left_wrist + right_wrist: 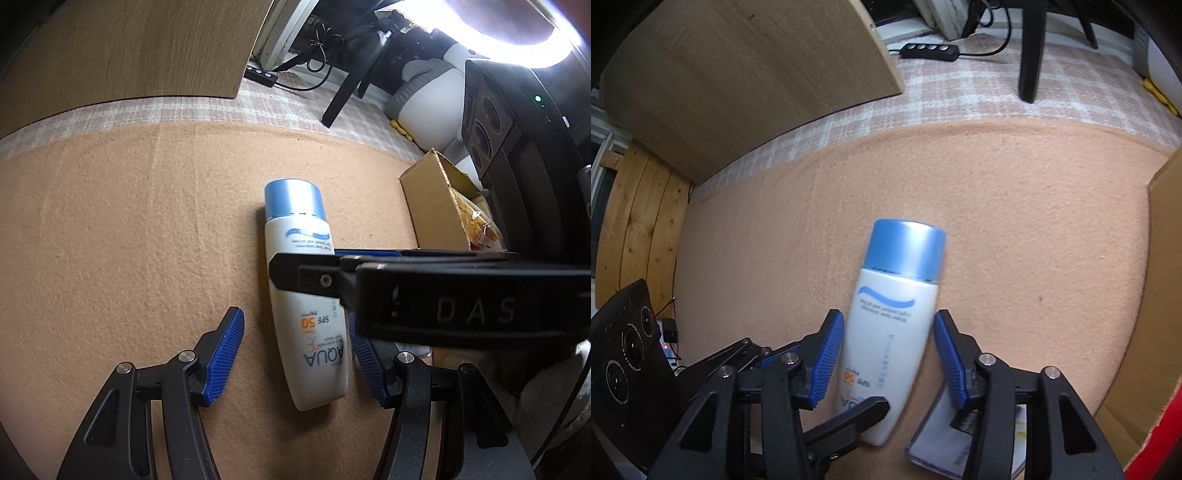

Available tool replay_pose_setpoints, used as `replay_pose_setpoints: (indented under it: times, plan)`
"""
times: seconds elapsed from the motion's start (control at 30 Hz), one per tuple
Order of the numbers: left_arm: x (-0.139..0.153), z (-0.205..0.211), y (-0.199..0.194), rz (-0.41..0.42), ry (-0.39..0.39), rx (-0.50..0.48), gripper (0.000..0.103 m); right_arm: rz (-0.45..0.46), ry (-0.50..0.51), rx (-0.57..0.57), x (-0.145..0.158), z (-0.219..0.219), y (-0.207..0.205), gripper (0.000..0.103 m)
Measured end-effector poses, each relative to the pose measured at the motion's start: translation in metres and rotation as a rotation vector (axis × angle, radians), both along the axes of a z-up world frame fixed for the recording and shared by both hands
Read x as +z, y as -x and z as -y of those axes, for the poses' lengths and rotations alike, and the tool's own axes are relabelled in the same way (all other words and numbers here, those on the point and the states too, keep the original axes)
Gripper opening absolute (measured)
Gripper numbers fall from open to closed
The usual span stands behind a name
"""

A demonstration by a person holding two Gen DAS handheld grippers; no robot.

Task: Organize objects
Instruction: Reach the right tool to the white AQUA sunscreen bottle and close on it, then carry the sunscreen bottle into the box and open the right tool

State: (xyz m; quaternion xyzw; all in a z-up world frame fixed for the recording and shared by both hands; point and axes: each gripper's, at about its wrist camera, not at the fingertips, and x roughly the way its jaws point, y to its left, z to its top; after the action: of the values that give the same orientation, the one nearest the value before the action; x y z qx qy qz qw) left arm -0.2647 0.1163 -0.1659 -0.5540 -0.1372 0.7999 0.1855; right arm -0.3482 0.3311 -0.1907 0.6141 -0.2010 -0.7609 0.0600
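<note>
A white sunscreen bottle with a blue cap (303,280) lies flat on the peach blanket (129,240), cap pointing away. My left gripper (295,332) is open, with its blue pads on either side of the bottle's lower half and apart from it. My right gripper (888,332) is over the same bottle (892,321), its pads close to both sides; a narrow gap shows on the right side. In the left wrist view the right gripper's black finger (424,291) crosses over the bottle from the right.
An open cardboard box (436,210) stands at the right, and its wall shows in the right wrist view (1160,295). A flat clear packet (964,446) lies beside the bottle's base. A wooden board (746,81), a checked cloth (979,99), a black stand leg (1030,55) and a black speaker (491,125) lie beyond.
</note>
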Motion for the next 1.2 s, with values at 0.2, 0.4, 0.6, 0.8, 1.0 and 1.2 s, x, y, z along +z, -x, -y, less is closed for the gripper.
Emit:
replay_pose_setpoints:
  times: [0.2, 0.4, 0.6, 0.8, 1.0, 1.2]
  plan:
    - [-0.002, 0.003, -0.002, 0.004, -0.011, 0.003, 0.062, 0.002, 0.031, 0.017, -0.004, 0.006, -0.004, 0.041]
    - [-0.004, 0.008, -0.008, 0.004, -0.028, 0.021, 0.062, -0.007, 0.047, 0.024, -0.010, 0.013, -0.013, 0.041]
    - [-0.005, 0.017, -0.022, 0.002, -0.036, 0.056, 0.049, -0.022, 0.064, 0.009, -0.014, 0.014, -0.028, 0.040]
    - [-0.004, 0.017, -0.040, -0.013, -0.022, 0.077, 0.049, -0.046, 0.072, -0.019, -0.006, 0.018, -0.044, 0.038]
    - [0.008, 0.009, -0.057, -0.046, 0.003, 0.085, 0.049, -0.081, 0.080, -0.044, 0.007, 0.028, -0.058, 0.037]
    - [0.030, -0.002, -0.064, -0.087, 0.006, 0.082, 0.049, -0.124, 0.087, -0.072, 0.031, 0.027, -0.071, 0.037]
